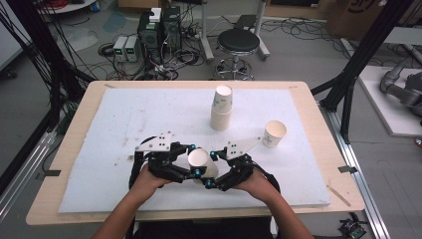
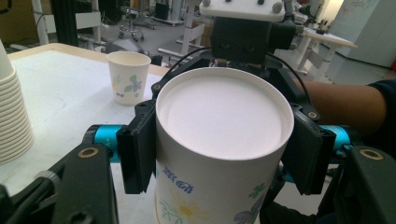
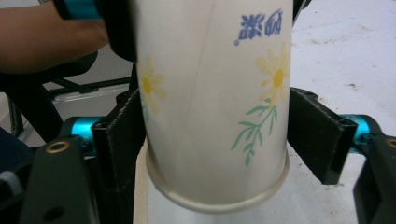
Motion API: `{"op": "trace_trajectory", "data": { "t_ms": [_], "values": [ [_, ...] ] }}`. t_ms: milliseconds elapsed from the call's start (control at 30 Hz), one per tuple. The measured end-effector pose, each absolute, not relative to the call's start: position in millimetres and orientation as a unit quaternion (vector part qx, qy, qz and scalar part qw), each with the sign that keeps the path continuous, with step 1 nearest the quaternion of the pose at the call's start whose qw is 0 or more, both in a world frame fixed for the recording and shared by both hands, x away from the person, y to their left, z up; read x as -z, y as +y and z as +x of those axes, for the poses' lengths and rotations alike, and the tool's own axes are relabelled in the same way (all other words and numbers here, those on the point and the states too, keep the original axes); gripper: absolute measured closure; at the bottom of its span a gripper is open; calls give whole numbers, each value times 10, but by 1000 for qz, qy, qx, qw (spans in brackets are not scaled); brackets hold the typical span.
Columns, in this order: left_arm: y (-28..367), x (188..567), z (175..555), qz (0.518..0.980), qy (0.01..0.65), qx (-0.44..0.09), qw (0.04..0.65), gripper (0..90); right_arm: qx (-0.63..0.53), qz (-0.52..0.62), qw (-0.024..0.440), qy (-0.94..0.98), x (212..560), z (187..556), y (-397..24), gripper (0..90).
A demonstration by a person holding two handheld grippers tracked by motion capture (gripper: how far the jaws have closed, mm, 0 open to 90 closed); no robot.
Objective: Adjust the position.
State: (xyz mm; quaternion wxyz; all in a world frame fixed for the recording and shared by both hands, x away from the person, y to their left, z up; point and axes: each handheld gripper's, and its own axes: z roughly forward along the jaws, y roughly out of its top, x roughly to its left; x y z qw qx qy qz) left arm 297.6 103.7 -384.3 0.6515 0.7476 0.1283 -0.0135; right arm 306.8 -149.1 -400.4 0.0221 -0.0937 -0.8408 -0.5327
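A white paper cup printed with flowers hangs tilted above the near part of the white mat, between both grippers. My left gripper comes in from the left and is shut on the cup near its base. In the left gripper view the cup's flat bottom faces the camera, with a black pad against each side. My right gripper comes in from the right. In the right gripper view its pads lie against the cup wall just above the rim, so it reads as shut on the cup.
A tall stack of paper cups stands at the middle back of the mat, seen at the left edge of the left gripper view. A single upright cup stands to the right. A stool and cables lie beyond the wooden table.
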Motion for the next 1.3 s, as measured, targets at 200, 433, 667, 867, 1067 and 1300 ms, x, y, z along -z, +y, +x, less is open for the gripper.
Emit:
{"op": "trace_trajectory", "data": {
  "t_ms": [200,433,667,867,1067,1300],
  "values": [
    [1043,3844,2976,748,130,11,650,351,535,-86,22,-840,4001,3075,-1494,297],
    [1021,3853,2961,758,139,-12,637,253,523,-89,19,-848,3998,3078,-1508,305],
    [1068,3796,2970,767,141,-12,626,165,493,-79,3,-867,3944,3098,-1558,323],
    [1111,3681,2991,787,130,-17,603,165,454,-65,-8,-888,3866,3108,-1586,325],
    [1115,3568,2998,814,117,-18,569,166,433,-54,-16,-899,3788,3114,-1588,327],
    [1100,3489,3006,831,105,-19,546,171,408,-46,-18,-912,3747,3125,-1558,327]
  ]
}}
